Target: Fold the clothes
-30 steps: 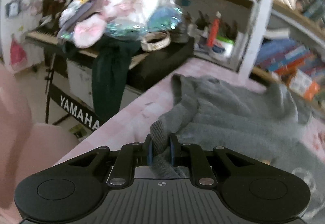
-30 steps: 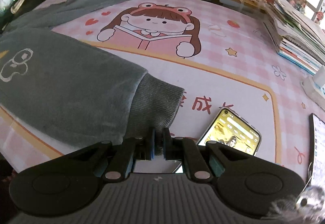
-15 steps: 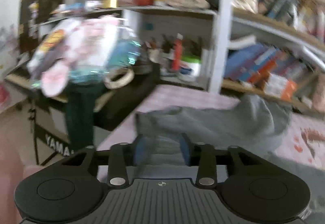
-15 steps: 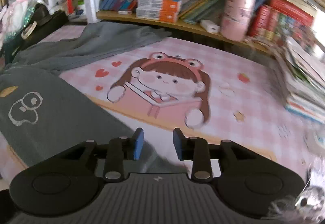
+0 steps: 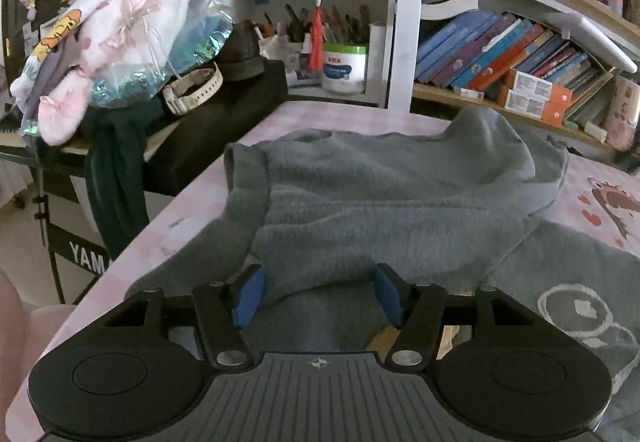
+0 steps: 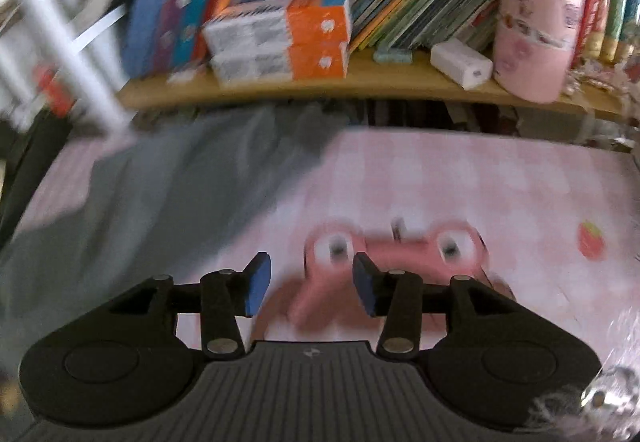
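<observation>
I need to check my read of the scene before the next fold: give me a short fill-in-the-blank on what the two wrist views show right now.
1. The garment lying on the table is a ____ sweater.
2. The left tool is ____, with sweater fabric lying between its blue pads.
3. The right tool hovers over the ____ cartoon mat, gripping nothing.
4. On the shelf ahead of the right tool stand two stacked boxes with ____ ends.

Missing words: grey; open; pink; orange

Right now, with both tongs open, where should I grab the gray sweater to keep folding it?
Probably the ribbed cuff edge of the gray sweater at its near-left end, just ahead of the open left tongs. Come in low from the near side: that edge lies doubled and raised, so the pads can straddle it.
</observation>
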A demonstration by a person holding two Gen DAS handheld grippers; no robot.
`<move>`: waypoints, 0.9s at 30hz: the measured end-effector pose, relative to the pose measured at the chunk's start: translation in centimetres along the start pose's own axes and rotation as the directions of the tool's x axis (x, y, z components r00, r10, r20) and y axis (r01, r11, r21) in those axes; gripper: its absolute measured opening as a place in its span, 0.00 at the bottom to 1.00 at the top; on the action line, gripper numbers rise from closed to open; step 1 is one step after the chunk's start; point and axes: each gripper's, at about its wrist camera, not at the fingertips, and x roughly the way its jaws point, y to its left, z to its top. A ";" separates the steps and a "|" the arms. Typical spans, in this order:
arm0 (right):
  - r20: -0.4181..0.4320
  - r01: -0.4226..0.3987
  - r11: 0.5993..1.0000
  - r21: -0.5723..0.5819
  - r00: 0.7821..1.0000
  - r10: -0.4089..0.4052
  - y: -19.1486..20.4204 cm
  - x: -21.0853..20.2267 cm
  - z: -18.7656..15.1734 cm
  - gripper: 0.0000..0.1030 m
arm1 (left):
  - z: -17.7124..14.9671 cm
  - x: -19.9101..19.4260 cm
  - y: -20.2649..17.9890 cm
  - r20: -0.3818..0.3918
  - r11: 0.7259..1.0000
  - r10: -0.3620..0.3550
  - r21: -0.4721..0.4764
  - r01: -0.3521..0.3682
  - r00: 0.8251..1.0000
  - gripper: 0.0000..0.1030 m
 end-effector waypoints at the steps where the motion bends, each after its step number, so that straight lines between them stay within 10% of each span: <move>1: 0.005 0.007 0.999 0.034 1.000 -0.008 0.0 1.3 1.2 0.43 | -0.1 0.0 -0.2 -0.002 1.000 0.000 0.013 0.000 1.000 0.62; 11: 0.022 0.024 0.963 0.267 0.999 -0.031 -0.2 9.4 5.3 0.42 | -0.2 0.3 -0.2 -0.003 0.998 -0.016 0.058 0.016 1.000 0.66; 14: 0.034 0.055 0.978 0.201 0.997 -0.063 0.5 9.7 5.0 0.24 | -0.2 0.6 -0.3 -0.002 0.998 -0.021 0.060 0.021 1.000 0.69; 27: 0.022 0.187 0.971 0.151 0.981 -0.192 -2.9 1.2 -3.3 0.21 | 0.1 0.8 -0.2 -0.007 0.996 -0.037 0.076 0.038 0.999 0.69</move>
